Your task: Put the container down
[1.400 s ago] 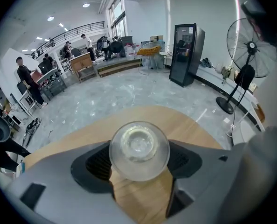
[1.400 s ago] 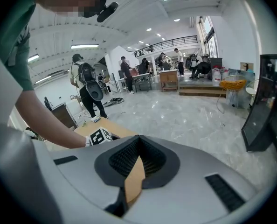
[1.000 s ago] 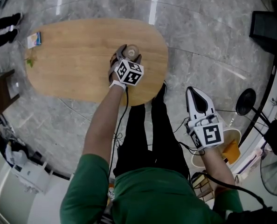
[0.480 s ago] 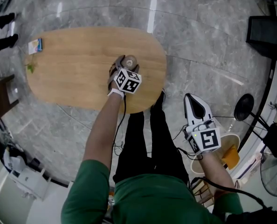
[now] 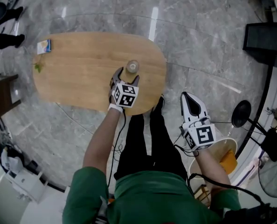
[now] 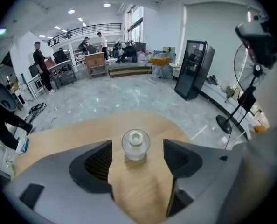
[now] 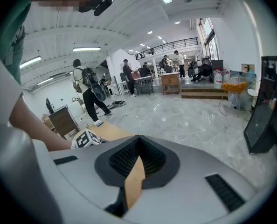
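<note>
The container is a small clear glass jar with a round stopper, standing upright on the oval wooden table near its right end. My left gripper sits just behind it, open, and nothing is held. In the left gripper view the container stands just beyond the two dark fingertips, apart from both. My right gripper hangs over the grey floor to the right of the table; its jaws are shut with nothing between them.
A small blue-and-white box and a green scrap lie at the table's far left. A black cabinet, a stand with a round base and a bucket crowd the right side. A person's legs are at top left.
My left gripper was round the container; it has opened and drawn back toward me, leaving the container standing on the table. The right gripper has hardly moved.
</note>
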{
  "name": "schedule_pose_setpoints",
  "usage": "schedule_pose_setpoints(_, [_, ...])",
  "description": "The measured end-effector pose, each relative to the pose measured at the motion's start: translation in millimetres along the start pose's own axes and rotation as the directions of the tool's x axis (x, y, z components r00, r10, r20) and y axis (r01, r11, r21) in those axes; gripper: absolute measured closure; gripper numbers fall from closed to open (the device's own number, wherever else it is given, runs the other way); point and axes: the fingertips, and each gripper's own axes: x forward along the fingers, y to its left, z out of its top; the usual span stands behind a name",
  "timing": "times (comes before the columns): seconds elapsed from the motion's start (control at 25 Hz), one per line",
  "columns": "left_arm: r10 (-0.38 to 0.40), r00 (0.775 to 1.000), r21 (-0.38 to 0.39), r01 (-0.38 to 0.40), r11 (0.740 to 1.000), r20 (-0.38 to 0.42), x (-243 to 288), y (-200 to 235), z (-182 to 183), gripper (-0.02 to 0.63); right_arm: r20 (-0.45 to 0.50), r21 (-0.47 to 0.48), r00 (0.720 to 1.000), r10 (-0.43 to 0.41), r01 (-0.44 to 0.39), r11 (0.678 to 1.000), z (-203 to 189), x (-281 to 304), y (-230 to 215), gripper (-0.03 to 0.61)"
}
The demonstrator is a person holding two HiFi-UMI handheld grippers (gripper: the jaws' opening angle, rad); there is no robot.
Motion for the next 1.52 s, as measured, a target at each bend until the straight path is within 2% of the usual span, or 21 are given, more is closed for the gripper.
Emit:
schedule_pose_setpoints(0.2, [-0.032, 0.992, -0.079, 0.041, 0.996, 0.118, -90.3, -18.2, 24.3, 0.264, 0.072, -0.032, 0.997, -0.003, 0.005, 0.999, 52.4, -18.3, 12.4, 0.557])
schedule_pose_setpoints(0.32, [-0.023, 0.983, -0.112, 0.044, 0.993, 0.180, -156.0, -24.4, 51.1, 0.265, 0.111, -0.050, 0.994, 0.010, -0.005, 0.999, 87.6, -40.1, 26.9, 0.557])
schedule_pose_setpoints(0.48, [0.018, 0.956, -0.139, 0.024, 0.990, 0.293, -227.7, -20.1, 96.2, 0.268, 0.177, -0.090, 0.984, 0.033, -0.017, 0.996, 128.3, -61.5, 43.1, 0.557])
schedule_pose_setpoints(0.56, [0.038, 0.940, -0.182, 0.026, 0.983, 0.339, -263.0, -21.7, 112.4, 0.311, 0.197, -0.098, 0.980, 0.038, -0.019, 0.995, 140.3, -73.9, 49.8, 0.557])
schedule_pose_setpoints(0.72, [0.095, 0.901, -0.249, 0.015, 0.968, 0.424, -331.3, -32.3, 128.9, 0.448, 0.224, -0.082, 0.974, 0.040, -0.022, 0.996, 153.9, -104.9, 60.6, 0.557])
schedule_pose_setpoints(0.92, [0.190, 0.824, -0.287, -0.035, 0.957, 0.534, -403.4, -39.6, 149.1, 0.513, 0.256, -0.103, 0.965, 0.059, -0.034, 0.994, 170.0, -137.7, 75.3, 0.557])
schedule_pose_setpoints(1.08, [0.228, 0.768, -0.286, -0.061, 0.956, 0.598, -449.1, -43.4, 169.7, 0.540, 0.282, -0.123, 0.954, 0.099, -0.066, 0.990, 182.1, -157.1, 93.8, 0.557])
schedule_pose_setpoints(1.24, [0.216, 0.737, -0.260, -0.057, 0.964, 0.640, -474.6, -51.1, 187.6, 0.546, 0.316, -0.143, 0.939, 0.134, -0.092, 0.985, 195.5, -173.1, 109.1, 0.557])
schedule_pose_setpoints(1.52, [0.204, 0.683, -0.202, -0.083, 0.976, 0.701, -517.0, -60.5, 217.9, 0.546, 0.398, -0.180, 0.905, 0.153, -0.087, 0.980, 230.3, -201.5, 124.4, 0.557])
